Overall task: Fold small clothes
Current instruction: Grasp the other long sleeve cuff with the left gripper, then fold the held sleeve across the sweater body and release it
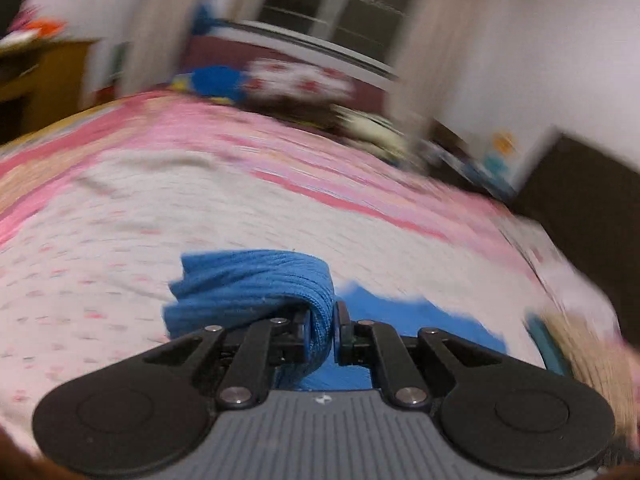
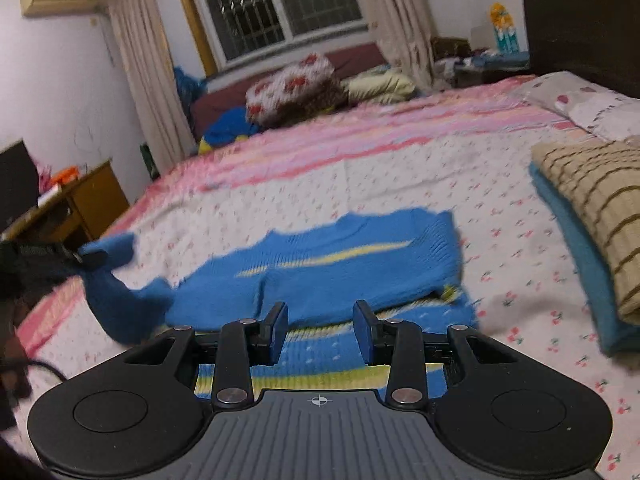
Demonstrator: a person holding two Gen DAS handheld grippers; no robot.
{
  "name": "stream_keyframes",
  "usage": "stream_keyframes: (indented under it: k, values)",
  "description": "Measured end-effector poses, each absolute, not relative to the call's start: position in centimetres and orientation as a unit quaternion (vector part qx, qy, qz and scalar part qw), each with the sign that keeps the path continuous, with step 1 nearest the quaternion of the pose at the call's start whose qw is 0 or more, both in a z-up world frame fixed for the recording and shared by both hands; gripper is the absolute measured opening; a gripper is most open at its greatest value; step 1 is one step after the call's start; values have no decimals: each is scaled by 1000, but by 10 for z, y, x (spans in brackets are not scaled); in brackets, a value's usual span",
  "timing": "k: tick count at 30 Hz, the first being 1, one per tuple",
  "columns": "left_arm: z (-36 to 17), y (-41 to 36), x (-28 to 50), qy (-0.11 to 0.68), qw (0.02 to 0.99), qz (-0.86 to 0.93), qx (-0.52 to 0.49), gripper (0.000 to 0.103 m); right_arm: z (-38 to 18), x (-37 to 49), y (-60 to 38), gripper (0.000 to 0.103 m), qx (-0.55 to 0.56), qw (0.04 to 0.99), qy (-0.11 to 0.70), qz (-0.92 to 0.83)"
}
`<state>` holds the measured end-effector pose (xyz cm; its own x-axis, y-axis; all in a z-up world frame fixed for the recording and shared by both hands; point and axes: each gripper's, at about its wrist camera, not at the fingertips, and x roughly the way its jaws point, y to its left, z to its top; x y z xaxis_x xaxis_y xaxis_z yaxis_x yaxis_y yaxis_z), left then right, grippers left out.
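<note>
On the bed (image 2: 400,176) lies one blue sweater (image 2: 340,264). Left claw (image 1: 323,330) pinches its sleeve (image 1: 256,284). Right claw (image 2: 321,330) gapes empty beside two folded garments (image 2: 592,216).

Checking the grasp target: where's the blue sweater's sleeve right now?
In the right wrist view the sleeve is at the left, lifted off the bedspread, pinched by the left gripper. The left wrist view shows it between the closed jaws.

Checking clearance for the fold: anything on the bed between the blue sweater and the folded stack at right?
Right wrist view: nothing. Only bare floral bedsheet lies between the blue sweater and the striped folded stack.
</note>
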<state>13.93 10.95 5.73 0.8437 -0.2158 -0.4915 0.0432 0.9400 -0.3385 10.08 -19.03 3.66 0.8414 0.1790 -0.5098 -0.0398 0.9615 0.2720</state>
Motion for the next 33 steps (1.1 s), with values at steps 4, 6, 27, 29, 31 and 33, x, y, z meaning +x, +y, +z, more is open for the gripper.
stream_keyframes:
  k: [4,6,27,29,31,33]
  values:
    - [40,37,135,325,937,-111,-60,18,31,101,-210,38,150,947,280,49]
    - [25,18,138,349,929,-113,-40,19,27,105,-220,40,159,942,292,39]
    - [26,31,102,343,938,-51,-11,42,22,108,-194,40,124,938,307,98]
    - [26,45,98,338,940,-49,-22,42,23,109,-180,40,106,940,304,108]
    - [24,59,99,339,939,-49,-31,42,26,112,-161,40,92,939,306,125]
    - [22,69,101,339,939,-42,-29,42,30,118,-139,40,72,937,309,146]
